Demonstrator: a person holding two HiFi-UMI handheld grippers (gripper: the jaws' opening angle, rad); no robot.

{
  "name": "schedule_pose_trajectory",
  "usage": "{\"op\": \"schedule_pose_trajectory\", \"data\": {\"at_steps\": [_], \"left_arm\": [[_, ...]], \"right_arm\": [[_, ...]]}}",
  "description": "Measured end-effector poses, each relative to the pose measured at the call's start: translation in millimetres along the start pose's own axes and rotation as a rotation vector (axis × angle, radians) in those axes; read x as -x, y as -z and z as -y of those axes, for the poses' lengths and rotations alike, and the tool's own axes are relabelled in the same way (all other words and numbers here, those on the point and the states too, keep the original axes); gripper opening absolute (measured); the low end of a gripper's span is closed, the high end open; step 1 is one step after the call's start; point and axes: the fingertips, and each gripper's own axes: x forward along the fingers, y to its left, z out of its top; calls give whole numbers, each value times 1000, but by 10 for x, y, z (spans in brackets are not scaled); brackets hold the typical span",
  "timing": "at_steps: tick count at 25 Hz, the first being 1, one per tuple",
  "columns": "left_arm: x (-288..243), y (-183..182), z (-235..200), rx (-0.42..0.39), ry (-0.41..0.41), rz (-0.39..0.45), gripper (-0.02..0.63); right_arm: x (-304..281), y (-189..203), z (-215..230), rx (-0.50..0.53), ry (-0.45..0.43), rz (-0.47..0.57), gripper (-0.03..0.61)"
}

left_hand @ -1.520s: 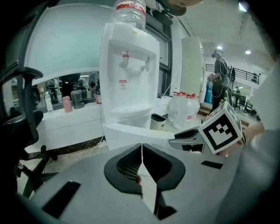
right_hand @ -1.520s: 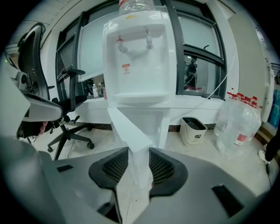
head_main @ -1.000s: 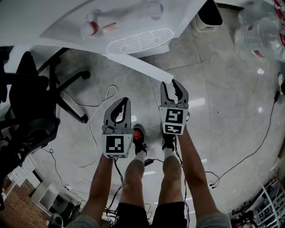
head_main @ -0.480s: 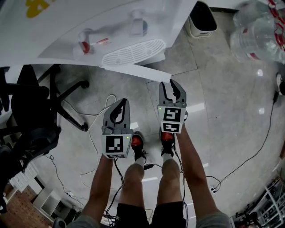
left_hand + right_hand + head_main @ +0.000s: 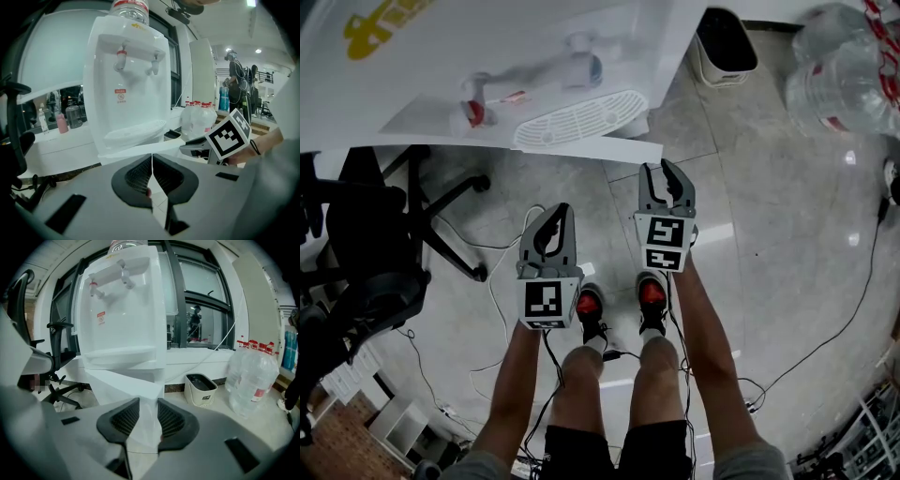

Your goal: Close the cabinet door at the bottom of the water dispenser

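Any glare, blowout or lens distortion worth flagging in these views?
Head view: water dispenser nearly blown out white, glare patches on the floor. Left gripper view: strong fisheye, black vignetted corners. Right gripper view: window frame bows with distortion; the dispenser's front is washed out.

The cabinet door (image 5: 600, 152) has swung nearly flat against the water dispenser (image 5: 534, 47) — the right gripper (image 5: 660, 169), jaws closing empty, followed.

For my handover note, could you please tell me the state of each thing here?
cabinet door: ajar, not yet shut.
left gripper: jaws together, nothing between them.
right gripper: jaws apart and closing; the door's edge shows in the gap, not gripped.
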Motion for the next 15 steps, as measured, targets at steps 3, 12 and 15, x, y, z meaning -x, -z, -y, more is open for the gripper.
{"op": "schedule_pose_trajectory", "data": {"at_steps": [3,12,15], "left_arm": [[-33,-7,-12,4,-3,0,28],[-169,-106,-34,6,-8,27,28],[-218,-122,-35,-1,-8,39,28]], "right_arm": [[-60,-35,31,-10,3,2,130],[-242,-161,143,-14,11,21,126],[-312,-206,174,-16,13,26,123]]}}
